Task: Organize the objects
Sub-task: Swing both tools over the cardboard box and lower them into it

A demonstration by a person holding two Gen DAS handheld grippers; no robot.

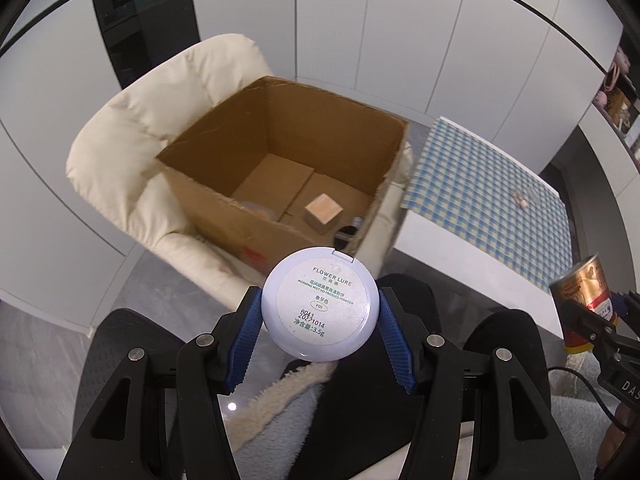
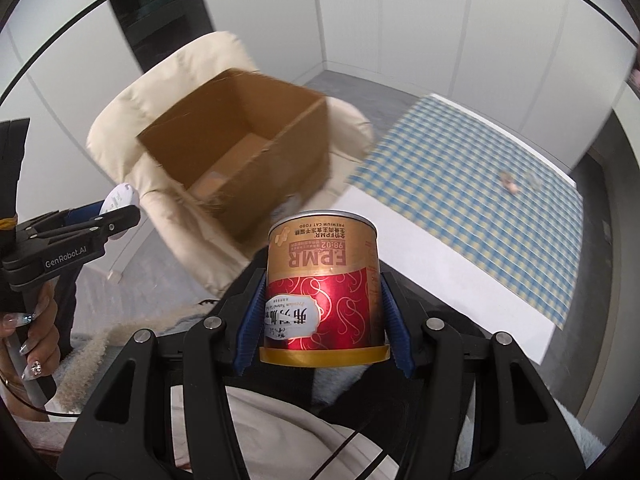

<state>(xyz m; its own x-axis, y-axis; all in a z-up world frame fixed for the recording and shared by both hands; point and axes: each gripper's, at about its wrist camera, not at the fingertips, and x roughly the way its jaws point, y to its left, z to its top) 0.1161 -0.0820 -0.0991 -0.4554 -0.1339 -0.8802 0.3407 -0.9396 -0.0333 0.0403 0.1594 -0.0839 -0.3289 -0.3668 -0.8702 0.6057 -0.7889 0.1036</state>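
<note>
Left gripper [image 1: 319,312] clenched on white compact [image 1: 319,304], label up, short of box [image 1: 280,164]. Right gripper [image 2: 323,300] clamped on cat food can [image 2: 324,288], print upside down. Box open on cream chair [image 1: 132,152]; wooden block [image 1: 323,213] inside. Checked tabletop [image 1: 480,200] right of chair.

armchair [image 1: 120,152]: open cardboard box [image 1: 224,208] on seat | checked table [image 1: 480,184]: small pinkish item [image 1: 520,200]
</note>
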